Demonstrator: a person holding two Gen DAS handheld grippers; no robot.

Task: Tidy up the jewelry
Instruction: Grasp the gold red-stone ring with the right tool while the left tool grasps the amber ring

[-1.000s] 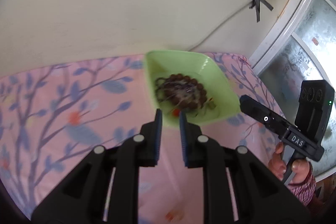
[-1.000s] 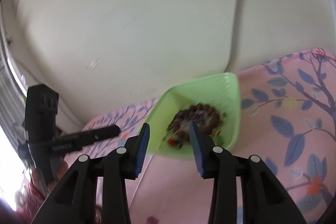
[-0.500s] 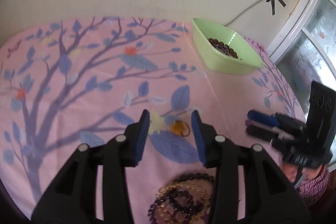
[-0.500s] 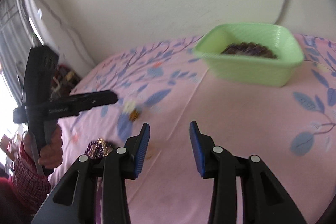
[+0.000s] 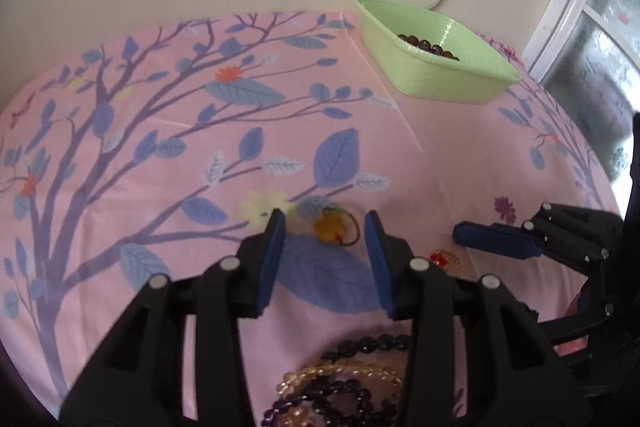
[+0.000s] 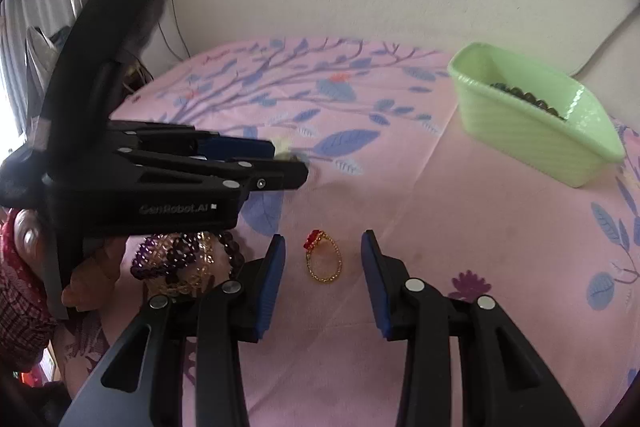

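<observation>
Both tongs have swung away from the green tray [image 5: 436, 83], where beads already lie. The left tongs [image 5: 324, 227], spread, now frame an orange ring [image 5: 332, 229] on the tabletop [image 5: 160, 187]; the right tongs [image 6: 322, 247], spread, frame a gold ring [image 6: 323, 261].

A gold ring [image 6: 323, 262] with a red stone lies flat on the pink cloth [image 6: 480, 227].

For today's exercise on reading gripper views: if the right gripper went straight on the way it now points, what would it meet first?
Probably the gold ring with a red stone, lying on the pink cloth between the open fingers of the right gripper. Depth is unclear.
</observation>
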